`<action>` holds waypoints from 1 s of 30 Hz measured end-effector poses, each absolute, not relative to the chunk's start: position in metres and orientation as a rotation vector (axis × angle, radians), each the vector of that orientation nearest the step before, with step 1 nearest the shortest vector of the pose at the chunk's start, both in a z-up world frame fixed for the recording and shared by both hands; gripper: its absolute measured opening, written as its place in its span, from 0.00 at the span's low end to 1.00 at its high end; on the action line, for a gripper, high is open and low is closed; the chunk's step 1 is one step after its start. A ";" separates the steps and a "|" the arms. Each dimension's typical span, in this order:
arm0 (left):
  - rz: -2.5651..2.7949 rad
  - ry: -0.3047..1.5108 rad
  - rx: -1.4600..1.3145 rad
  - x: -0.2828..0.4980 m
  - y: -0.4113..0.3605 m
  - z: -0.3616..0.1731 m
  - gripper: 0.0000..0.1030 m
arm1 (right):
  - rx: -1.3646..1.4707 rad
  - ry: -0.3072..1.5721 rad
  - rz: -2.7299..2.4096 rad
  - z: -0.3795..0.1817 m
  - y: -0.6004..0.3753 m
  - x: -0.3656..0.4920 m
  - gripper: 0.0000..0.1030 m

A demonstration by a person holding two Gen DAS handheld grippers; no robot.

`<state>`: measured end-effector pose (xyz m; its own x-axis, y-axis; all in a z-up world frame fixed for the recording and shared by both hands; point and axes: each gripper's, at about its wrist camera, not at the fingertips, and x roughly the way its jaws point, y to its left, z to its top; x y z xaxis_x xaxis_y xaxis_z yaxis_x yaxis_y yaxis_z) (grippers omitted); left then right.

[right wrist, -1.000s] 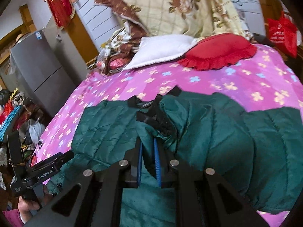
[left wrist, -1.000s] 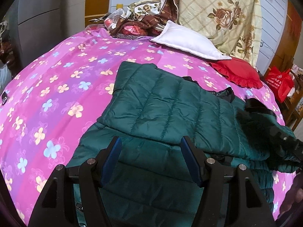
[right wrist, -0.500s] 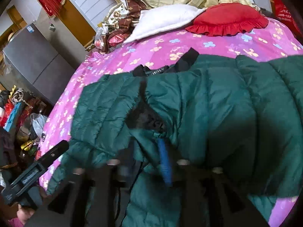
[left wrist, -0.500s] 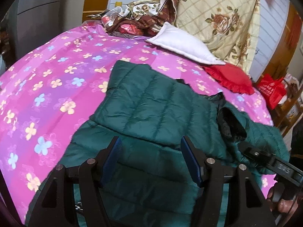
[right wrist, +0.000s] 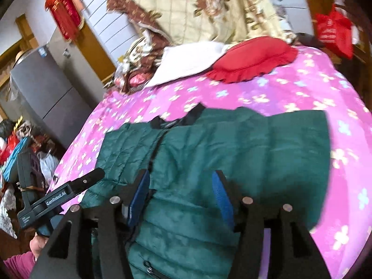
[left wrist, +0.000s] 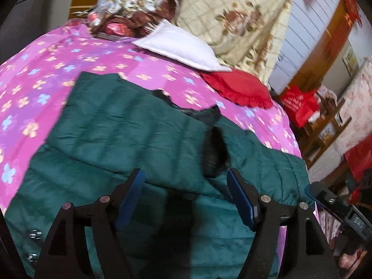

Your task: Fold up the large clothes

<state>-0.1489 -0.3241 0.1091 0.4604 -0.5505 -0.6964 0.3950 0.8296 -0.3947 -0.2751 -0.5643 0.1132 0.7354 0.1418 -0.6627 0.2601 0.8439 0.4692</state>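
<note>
The bed [left wrist: 97,53] carries a pink sheet printed with pale flowers. On its near half lies the green quilted jacket [left wrist: 130,125], spread flat. In the left wrist view one sleeve is folded across the body, its cuff end square toward the far left. A dark collar [right wrist: 176,122] sits at the jacket's far edge, and a dark seam runs down the front from it in the right wrist view. A black patch [left wrist: 215,153] on the jacket is blurred; its nature cannot be told.

At the head of the bed lie a white pillow [left wrist: 181,46] and a red frilled cushion [left wrist: 241,88], edges touching. A cream floral quilt [left wrist: 237,21] stands behind them.

The left tongs [left wrist: 184,187] stand wide apart and are opening; jacket cloth shows beyond the gap, and the pads press on nothing. The right tongs [right wrist: 180,189] are also opening, apart above the jacket, gripping nothing.

Both views are motion-blurred. The jacket's near hem is cut off behind the tongs' frames. The heap of patterned items [left wrist: 116,21] at the far corner cannot be sorted out.
</note>
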 end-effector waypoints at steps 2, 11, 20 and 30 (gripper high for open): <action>-0.591 0.940 -0.161 -0.147 -0.343 0.105 0.50 | 0.580 0.741 -0.095 0.115 -0.576 -0.289 0.59; -0.530 0.957 -0.046 -0.137 -0.399 0.083 0.50 | 0.603 0.717 -0.171 0.112 -0.615 -0.328 0.60; -0.546 0.953 0.040 -0.135 -0.417 0.068 0.09 | 0.644 0.708 -0.235 0.094 -0.640 -0.342 0.61; -0.506 0.815 0.001 -0.130 -0.384 0.116 0.00 | 0.657 0.689 -0.271 0.087 -0.644 -0.342 0.61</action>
